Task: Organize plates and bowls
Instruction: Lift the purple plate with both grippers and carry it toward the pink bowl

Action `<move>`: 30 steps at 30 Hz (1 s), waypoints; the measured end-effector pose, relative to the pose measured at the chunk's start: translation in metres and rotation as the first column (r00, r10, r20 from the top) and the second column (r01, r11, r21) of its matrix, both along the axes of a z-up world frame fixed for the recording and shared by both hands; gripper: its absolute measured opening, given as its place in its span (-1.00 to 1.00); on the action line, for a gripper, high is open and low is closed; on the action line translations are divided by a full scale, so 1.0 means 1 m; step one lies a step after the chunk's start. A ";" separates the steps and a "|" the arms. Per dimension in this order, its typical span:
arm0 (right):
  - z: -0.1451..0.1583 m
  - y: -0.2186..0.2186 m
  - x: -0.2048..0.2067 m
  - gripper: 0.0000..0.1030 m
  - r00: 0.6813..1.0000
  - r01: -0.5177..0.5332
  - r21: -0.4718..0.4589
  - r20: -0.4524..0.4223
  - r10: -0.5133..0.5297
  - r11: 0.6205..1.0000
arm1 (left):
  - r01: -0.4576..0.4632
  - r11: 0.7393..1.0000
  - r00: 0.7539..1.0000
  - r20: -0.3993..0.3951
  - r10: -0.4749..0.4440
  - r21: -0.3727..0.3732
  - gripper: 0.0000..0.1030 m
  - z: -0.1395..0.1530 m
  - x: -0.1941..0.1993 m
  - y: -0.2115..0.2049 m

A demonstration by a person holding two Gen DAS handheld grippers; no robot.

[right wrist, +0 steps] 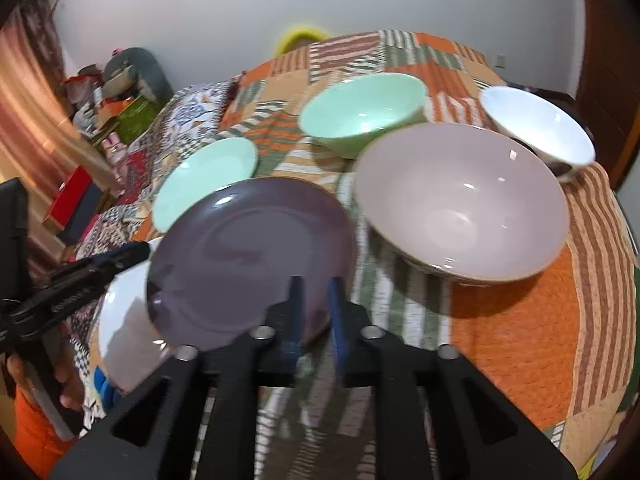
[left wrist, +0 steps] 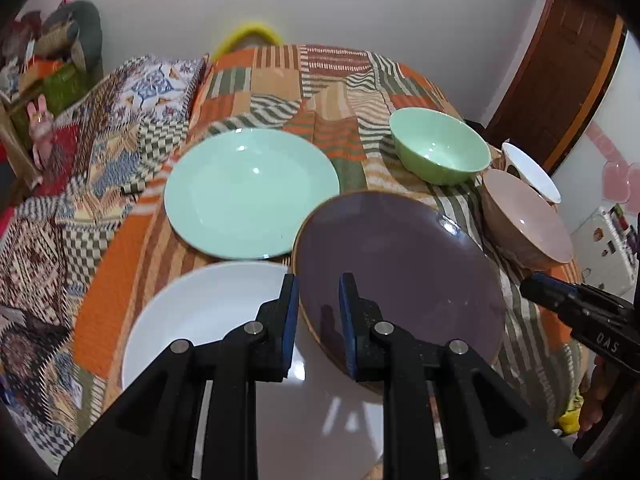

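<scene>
The step in hand looks like stacking the purple plate [left wrist: 400, 280] onto the white plate [left wrist: 208, 312], and it seems only just begun, since the plates and bowls are spread out. Going left to right in the left wrist view, the white plate lies at about 7 o'clock on the patchwork cloth [left wrist: 256, 76]. The mint green plate [left wrist: 252, 192] lies at about 11 o'clock, flat on the cloth. The purple plate sits in the middle, tilted, with its near edge lying over the white plate. The left gripper [left wrist: 319, 320] is a little open, and the purple plate's left rim sits in the gap between its blue pads; they do not seem to pinch it. In the right wrist view the right gripper [right wrist: 316, 312] is also a little open around the near rim of the purple plate, and it is too blurry to tell if it grips. To do this well, one gripper should close firmly on the rim, lift the plate level, and set it down slowly in the middle of the white plate so it does not slide or clink. On the right stand the green bowl [left wrist: 440, 148] at 1 o'clock, the pink bowl [left wrist: 528, 220] at 3 o'clock, and the white bowl [left wrist: 532, 172] just behind it. Every bowl and plate looks empty.
</scene>
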State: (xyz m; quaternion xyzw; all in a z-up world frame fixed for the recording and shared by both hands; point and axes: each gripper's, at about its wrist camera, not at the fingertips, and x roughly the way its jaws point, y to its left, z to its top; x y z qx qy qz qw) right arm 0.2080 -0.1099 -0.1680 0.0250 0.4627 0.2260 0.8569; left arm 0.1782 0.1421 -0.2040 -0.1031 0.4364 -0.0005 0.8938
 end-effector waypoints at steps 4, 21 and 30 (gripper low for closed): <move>-0.003 -0.003 -0.004 -0.25 1.000 0.017 0.000 0.006 -0.017 1.000 | -0.006 1.000 1.000 -0.016 0.006 -0.004 -0.61 -0.002 0.017 0.006; -0.035 0.003 0.014 -0.56 0.994 0.016 0.024 -0.110 -0.013 1.000 | 0.016 0.997 0.998 -0.065 -0.021 -0.082 -0.67 -0.039 0.048 0.021; -0.031 -0.003 0.009 -0.64 0.994 0.024 0.033 -0.111 -0.020 0.999 | 0.016 1.000 0.998 -0.069 -0.016 -0.002 -0.67 -0.032 0.036 0.011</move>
